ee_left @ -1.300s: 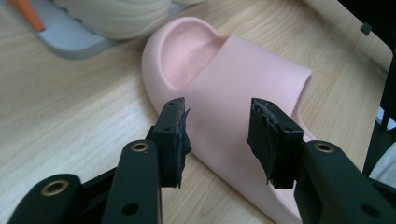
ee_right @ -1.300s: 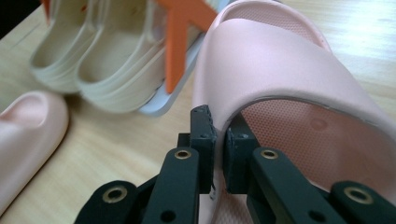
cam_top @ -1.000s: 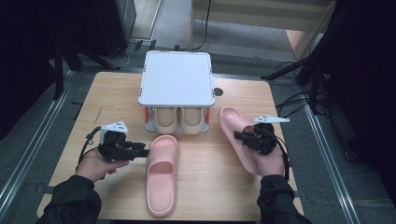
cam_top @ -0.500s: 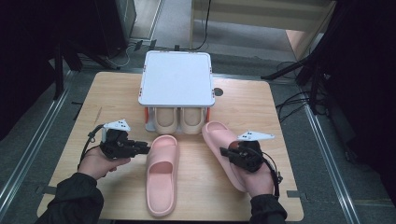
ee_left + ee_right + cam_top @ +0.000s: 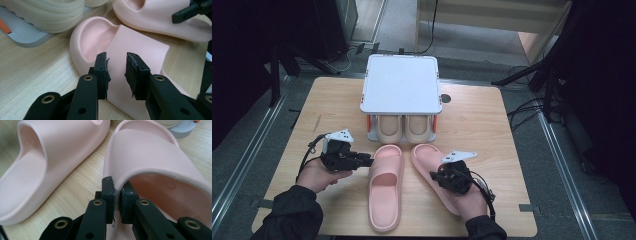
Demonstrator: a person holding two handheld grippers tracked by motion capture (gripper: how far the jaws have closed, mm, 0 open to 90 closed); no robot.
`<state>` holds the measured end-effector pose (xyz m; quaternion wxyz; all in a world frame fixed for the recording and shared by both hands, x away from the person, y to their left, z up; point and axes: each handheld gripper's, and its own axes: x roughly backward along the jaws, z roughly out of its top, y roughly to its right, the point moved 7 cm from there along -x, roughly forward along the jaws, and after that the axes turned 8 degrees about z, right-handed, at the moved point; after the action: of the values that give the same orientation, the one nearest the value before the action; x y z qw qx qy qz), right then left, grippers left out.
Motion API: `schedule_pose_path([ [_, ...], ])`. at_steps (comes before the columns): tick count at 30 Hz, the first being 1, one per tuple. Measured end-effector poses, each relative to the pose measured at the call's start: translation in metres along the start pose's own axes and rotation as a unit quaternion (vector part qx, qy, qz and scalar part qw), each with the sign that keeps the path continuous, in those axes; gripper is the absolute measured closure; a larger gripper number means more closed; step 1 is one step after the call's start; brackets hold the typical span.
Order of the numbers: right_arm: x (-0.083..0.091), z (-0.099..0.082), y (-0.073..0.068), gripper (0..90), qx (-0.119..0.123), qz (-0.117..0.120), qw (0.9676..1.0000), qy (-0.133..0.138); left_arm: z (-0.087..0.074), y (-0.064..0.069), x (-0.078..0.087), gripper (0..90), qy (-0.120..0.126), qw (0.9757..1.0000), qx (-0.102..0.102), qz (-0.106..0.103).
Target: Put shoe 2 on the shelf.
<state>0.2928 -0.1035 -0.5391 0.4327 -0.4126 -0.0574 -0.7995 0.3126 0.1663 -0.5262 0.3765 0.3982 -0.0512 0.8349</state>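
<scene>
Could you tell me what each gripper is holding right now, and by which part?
The right gripper pinches the right pink slipper by its strap edge. The left gripper holds nothing; its fingers stand apart.

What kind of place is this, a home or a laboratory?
Probably a lab or recording workspace rather than a home. The wooden table stands alone on a grey floor with metal rails along its sides, loose cables run around it, and dark equipment stands surround it.
</scene>
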Motion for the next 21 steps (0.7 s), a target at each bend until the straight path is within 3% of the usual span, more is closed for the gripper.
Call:
schedule_pose_path([
  [9,-0.022,0.0,-0.013,81.7,0.004,-0.005,0.9999,-0.015,-0.002,0.001,0.0,68.8,0.002,1.0,0.001,0.002],
  [21,-0.038,0.006,-0.022,75.5,0.006,0.019,0.9998,-0.009,-0.008,0.0,0.0,64.9,-0.009,0.9999,0.0,0.007],
])
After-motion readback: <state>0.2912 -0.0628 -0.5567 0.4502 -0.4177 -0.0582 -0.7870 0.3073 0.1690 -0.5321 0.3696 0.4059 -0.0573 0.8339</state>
